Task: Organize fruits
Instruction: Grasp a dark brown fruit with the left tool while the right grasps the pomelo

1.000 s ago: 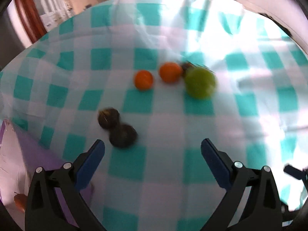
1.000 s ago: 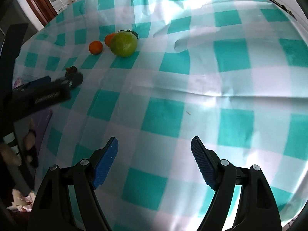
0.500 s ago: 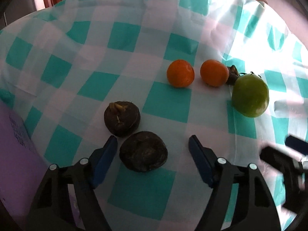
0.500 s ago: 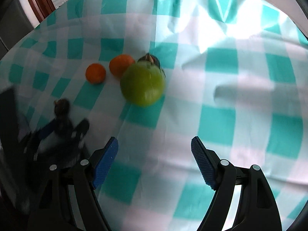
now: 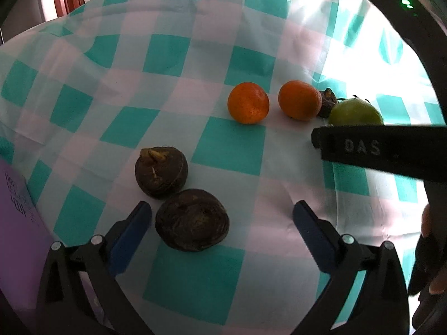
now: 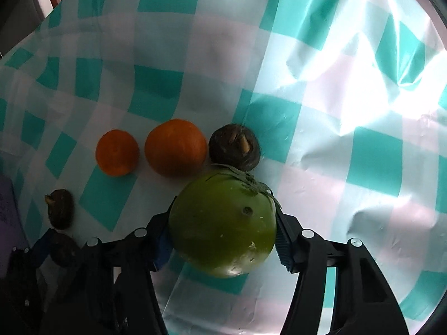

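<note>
The green fruit (image 6: pixel 223 226) is round, glossy and leaf-capped; it sits on the checked cloth (image 6: pixel 321 145) between my right tongs' blue pads (image 6: pixel 281 240), which touch its sides; its stalk end tilts up and away from me. Just behind it lies a dark brown bulb (image 6: pixel 234 146) with a pale stub; beside that lie two oranges (image 6: pixel 176 146) in a row, apart from one another. Nearer my left tongs lie two more dark bulbs (image 5: pixel 161 170), touching; the flatter one (image 5: pixel 192 223) rests close by the left pad (image 5: pixel 131 234), not gripped.
</note>
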Motion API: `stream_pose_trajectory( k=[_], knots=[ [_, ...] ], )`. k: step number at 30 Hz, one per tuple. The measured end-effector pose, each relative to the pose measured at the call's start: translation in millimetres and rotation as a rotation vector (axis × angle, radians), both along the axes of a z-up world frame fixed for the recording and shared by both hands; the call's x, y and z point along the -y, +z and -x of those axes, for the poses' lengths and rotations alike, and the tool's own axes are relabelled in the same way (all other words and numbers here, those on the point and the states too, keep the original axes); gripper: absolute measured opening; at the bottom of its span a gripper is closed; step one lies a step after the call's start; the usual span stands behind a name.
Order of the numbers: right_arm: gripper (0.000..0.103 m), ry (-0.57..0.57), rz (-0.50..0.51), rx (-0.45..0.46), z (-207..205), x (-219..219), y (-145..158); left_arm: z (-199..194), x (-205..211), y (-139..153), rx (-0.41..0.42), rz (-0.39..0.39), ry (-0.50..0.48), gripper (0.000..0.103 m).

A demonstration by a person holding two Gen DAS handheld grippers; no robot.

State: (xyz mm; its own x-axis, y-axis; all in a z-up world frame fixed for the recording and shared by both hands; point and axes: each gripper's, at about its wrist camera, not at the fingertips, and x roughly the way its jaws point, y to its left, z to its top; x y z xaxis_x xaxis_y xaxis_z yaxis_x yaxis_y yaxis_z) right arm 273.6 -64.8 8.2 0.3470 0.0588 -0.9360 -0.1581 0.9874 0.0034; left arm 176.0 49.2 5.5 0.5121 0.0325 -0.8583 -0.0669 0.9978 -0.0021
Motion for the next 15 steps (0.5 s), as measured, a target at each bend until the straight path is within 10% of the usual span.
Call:
stream_pose_trajectory(
  k=[7,10,11,15],
  knots=[
    [0.058,-0.077,-0.017,0.018,46.6,30.9,19.0,-3.5,-3.3,-0.4,0.004,-0.002,0.002,0.099],
    [0.058,-0.131,-0.049,0.012,69.6,53.9,29.0,-2.9,-3.6,0.9,0.037,-0.008,0.004,0.072],
    [0.058,-0.141,-0.049,0.013,77.6,59.8,32.3,-1.1,-2.5,2.5,0.049,-0.016,0.001,0.048],
    [0.058,-0.168,-0.058,0.013,113.5,85.0,44.0,8.9,4.8,5.2,0.049,-0.045,-0.053,0.041]
  ],
)
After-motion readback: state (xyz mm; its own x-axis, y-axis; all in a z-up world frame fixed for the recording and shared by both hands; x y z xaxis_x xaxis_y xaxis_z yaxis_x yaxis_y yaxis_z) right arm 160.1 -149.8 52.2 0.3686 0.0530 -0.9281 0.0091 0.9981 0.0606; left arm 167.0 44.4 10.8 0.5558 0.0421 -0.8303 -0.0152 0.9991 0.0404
